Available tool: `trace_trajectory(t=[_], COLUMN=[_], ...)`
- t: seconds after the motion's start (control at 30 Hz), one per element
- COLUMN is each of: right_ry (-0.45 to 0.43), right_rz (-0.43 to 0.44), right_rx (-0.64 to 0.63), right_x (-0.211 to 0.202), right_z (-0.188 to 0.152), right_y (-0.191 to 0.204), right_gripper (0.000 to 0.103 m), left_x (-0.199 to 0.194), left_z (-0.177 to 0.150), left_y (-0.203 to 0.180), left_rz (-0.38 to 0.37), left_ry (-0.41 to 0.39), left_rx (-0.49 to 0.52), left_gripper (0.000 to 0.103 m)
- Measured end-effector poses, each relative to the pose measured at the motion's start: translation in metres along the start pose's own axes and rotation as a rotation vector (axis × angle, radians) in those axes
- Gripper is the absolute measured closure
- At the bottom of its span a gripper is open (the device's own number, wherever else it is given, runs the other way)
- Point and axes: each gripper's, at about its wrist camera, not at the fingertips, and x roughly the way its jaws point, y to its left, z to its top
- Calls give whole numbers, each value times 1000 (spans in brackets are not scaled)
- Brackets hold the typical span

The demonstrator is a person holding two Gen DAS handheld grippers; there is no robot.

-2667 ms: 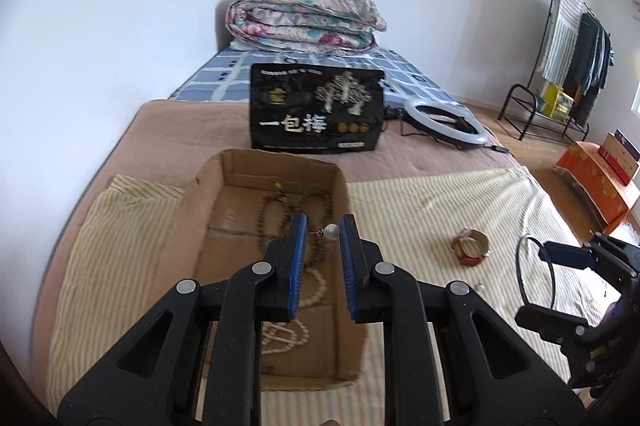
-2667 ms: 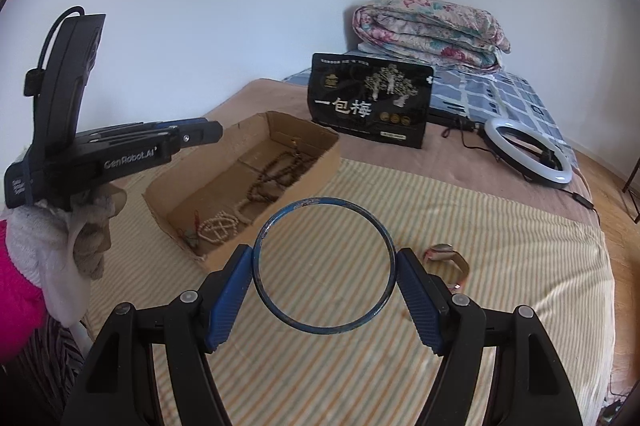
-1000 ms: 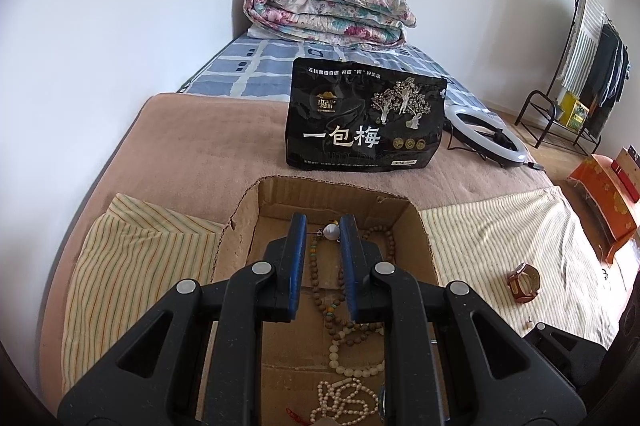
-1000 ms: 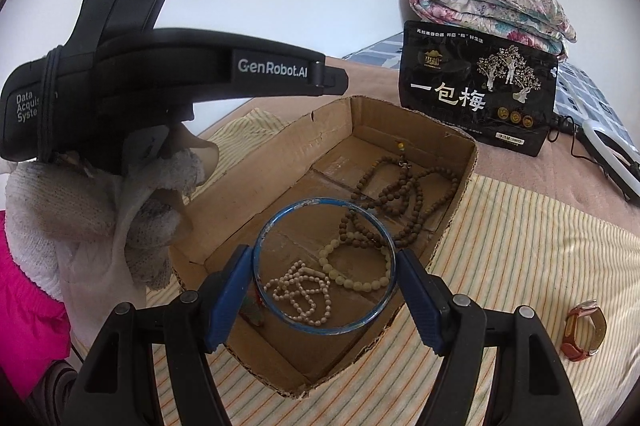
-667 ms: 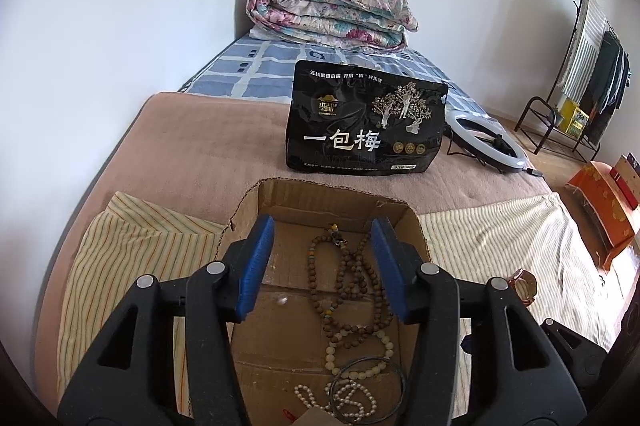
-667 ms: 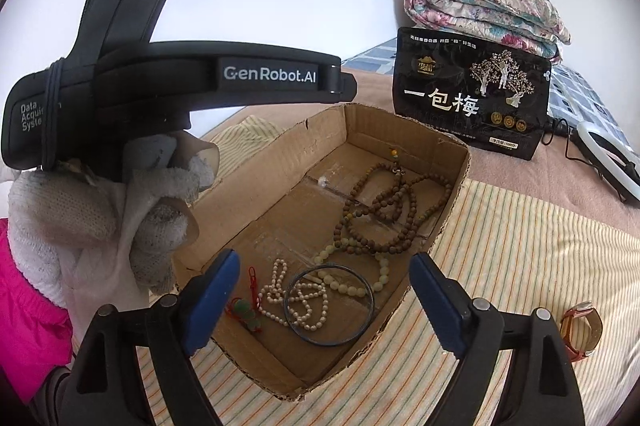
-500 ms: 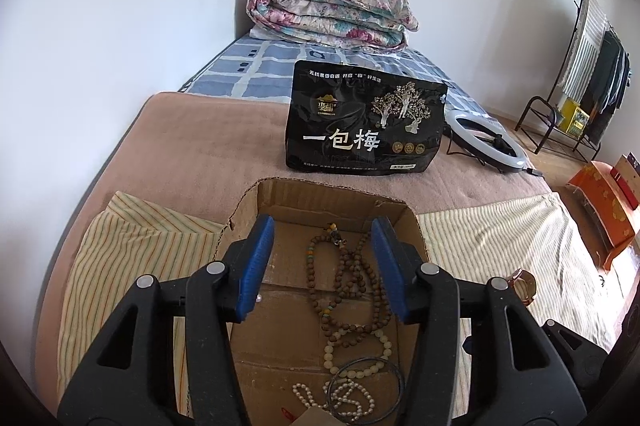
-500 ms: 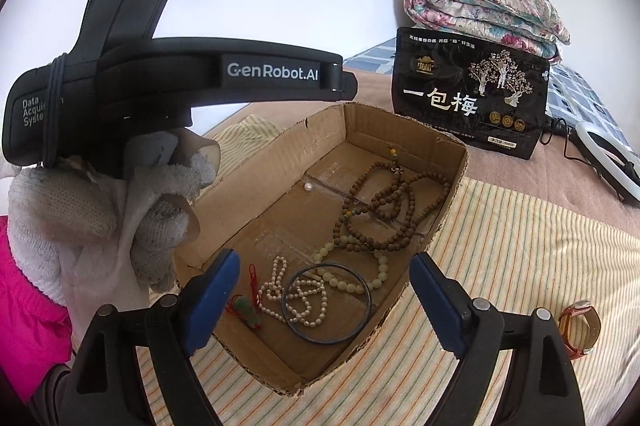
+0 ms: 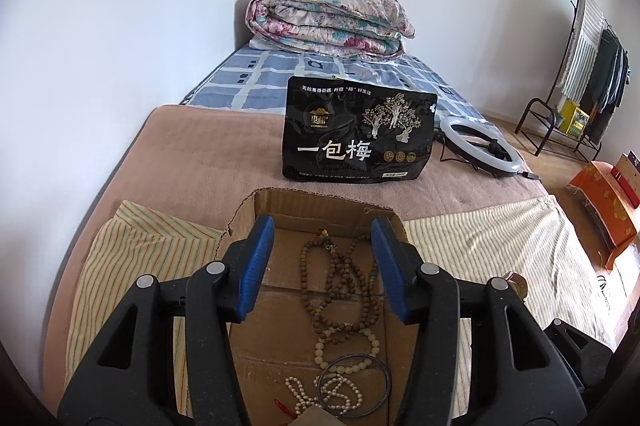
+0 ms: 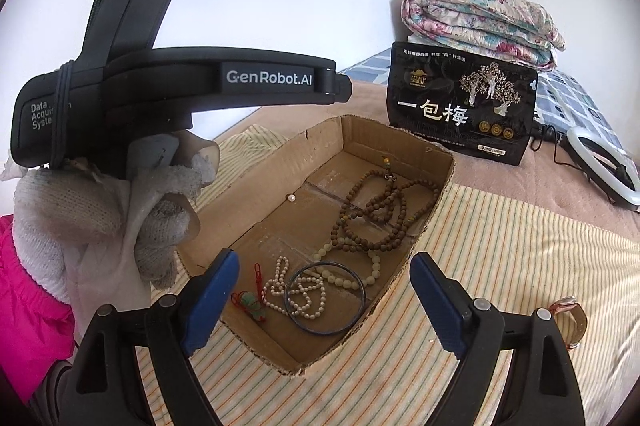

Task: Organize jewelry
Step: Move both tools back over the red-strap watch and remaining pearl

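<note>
Shallow open brown cardboard box [image 10: 400, 142], set on a cream striped cloth [image 10: 500, 266] over a tan blanket on a bed. Contents, all loose on the box floor: one long strand of dark brown wooden beads [image 10: 380, 210], coiled toward the far end; one strand of pale green round beads [image 10: 360, 266], overlapping the brown strand's near loops; one thin dark blue bangle [image 10: 325, 299], lying flat at the near end, over a strand of small white pearl-like beads [image 10: 296, 292]; one red-corded charm with a green piece [image 10: 252, 302], in the near left corner; one single white pearl [image 10: 291, 198], apart from the rest, near the left wall. Outside the box, on the striped cloth to the right: one reddish-brown strap-like band [image 10: 572, 318], partly hidden by the gripper. Left gripper [image 9: 324, 266], black with blue pads, held in a white knit-gloved hand [image 10: 100, 218]: jaws about half apart after just opening, nothing between them, poised above the box. Right gripper [image 10: 324, 300]: jaws wide apart after just opening, nothing gripped, the bangle lying below and clear of both pads. Beyond the box: an upright black printed pouch [image 9: 356, 134], a white ring light [image 9: 480, 146], a folded floral quilt [image 9: 328, 18].
</note>
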Motion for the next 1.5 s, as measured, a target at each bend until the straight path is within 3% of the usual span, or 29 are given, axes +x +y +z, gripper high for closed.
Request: trace_trajectory(t=[0.5,1.0,1.27,1.5], right_ry=[-39,-58,-45,5], right_rz=[-40,-201,-239,-216], right_rx=[31,165,314,336], right_x=[-47,-98,-98,-79], right_z=[-11,-36,-45,-54], right_y=[-36,-146,-212,-233], right_gripper=[13,10,10,10], left_x=[-21,-44,-39,-21], left_z=[-1,-24,-49,-81], left_y=[-33,-92,-122,-150], left_rz=[-5,-105,-184,-231], left_ry=[-25,-25,33,125], left_rx=[36,70,80,109], left_gripper=[51,51,51,51])
